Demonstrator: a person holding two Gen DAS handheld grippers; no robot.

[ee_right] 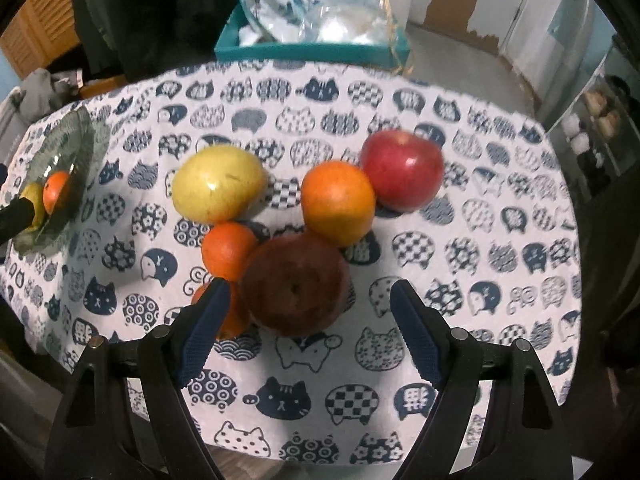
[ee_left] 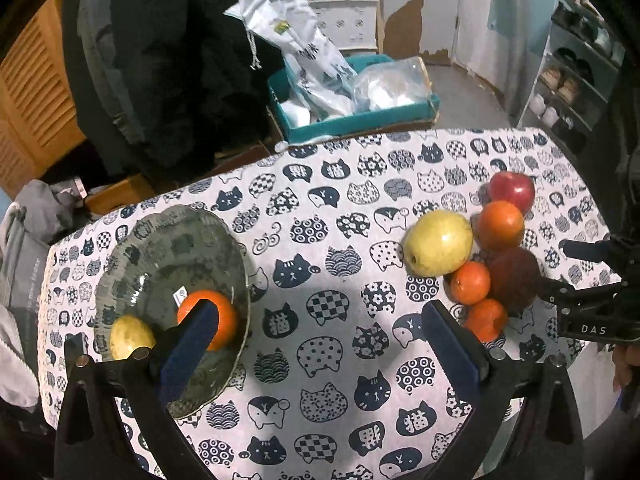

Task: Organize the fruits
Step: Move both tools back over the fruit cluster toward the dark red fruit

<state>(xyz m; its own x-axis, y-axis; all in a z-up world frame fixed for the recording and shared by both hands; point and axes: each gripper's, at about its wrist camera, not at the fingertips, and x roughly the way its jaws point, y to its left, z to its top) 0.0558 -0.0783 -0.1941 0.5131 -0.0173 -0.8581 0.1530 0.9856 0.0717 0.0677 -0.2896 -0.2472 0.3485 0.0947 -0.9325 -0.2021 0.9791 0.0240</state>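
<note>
So far only two fruits sit in the glass bowl [ee_left: 168, 248]: an orange [ee_left: 214, 318] and a small yellow fruit [ee_left: 130, 336]. Six wait clustered on the tablecloth [ee_right: 480, 240] (dark red fruit [ee_right: 296, 284] nearest). My left gripper [ee_left: 320, 344] and right gripper [ee_right: 310, 320] both gape wide, holding nothing.

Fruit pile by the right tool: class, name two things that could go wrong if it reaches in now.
1. The dark red fruit touches a small orange and a larger orange; closing the open right tool on it may nudge them into rolling.
2. The glass bowl sits near the table's edge, already holding an orange and a yellow fruit; a careless drop could tip it.
</note>
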